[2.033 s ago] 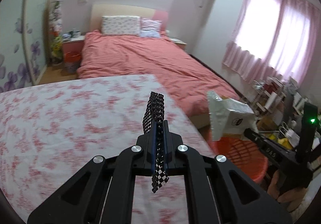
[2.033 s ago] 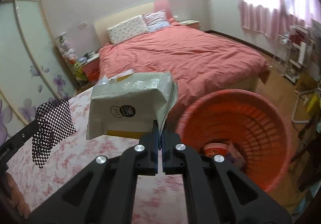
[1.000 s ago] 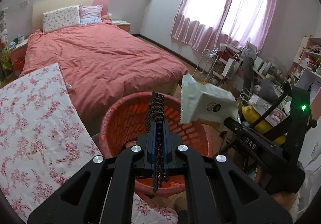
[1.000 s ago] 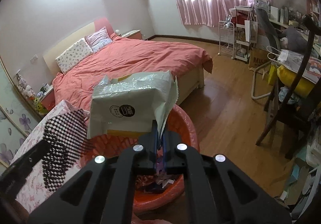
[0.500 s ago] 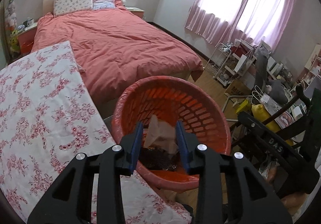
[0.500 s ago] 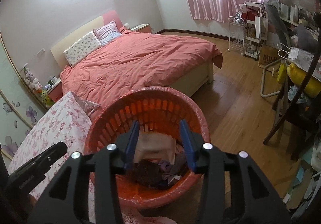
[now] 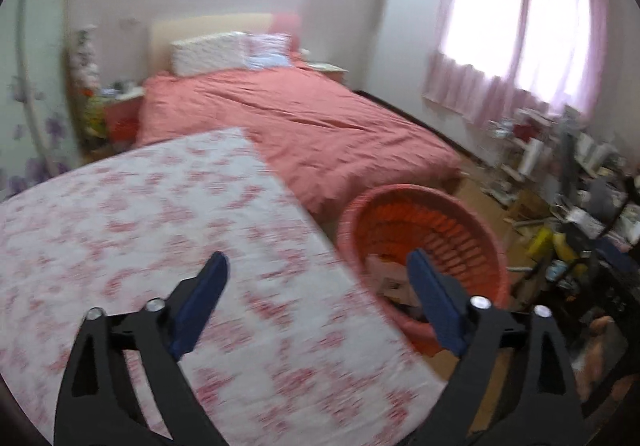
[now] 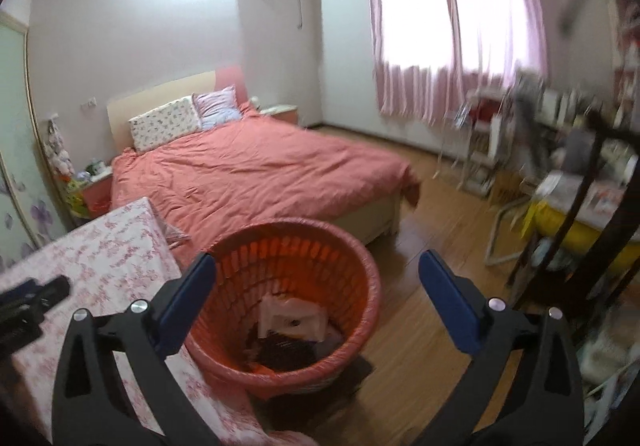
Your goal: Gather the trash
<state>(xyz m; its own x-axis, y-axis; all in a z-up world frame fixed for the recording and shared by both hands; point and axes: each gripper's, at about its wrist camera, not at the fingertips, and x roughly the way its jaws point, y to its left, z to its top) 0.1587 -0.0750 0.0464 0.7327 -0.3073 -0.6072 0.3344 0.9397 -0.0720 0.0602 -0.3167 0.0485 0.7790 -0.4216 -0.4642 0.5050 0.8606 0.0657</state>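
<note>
A round orange basket (image 8: 360, 270) stands on the wooden floor beside the table; it also shows in the left wrist view (image 7: 472, 222). Inside it lie a pale bag (image 8: 292, 320) and a dark checkered piece (image 8: 286, 352). My right gripper (image 8: 316, 266) is open and empty, above the basket. My left gripper (image 7: 316, 266) is open and empty, over the edge of the table with the floral cloth (image 7: 140, 214), left of the basket. The left gripper's tip (image 8: 48, 292) shows at the left of the right wrist view.
A bed with a red cover (image 8: 256, 174) lies behind the basket. A cluttered desk and a chair (image 8: 576, 206) stand to the right. A window with pink curtains (image 8: 452, 38) is at the back right. A nightstand (image 7: 120, 110) is at the back left.
Both grippers let go of their trash into the basket and opened wide. The left gripper has since swung left, back over the table. The right gripper has risen a little above the basket.
</note>
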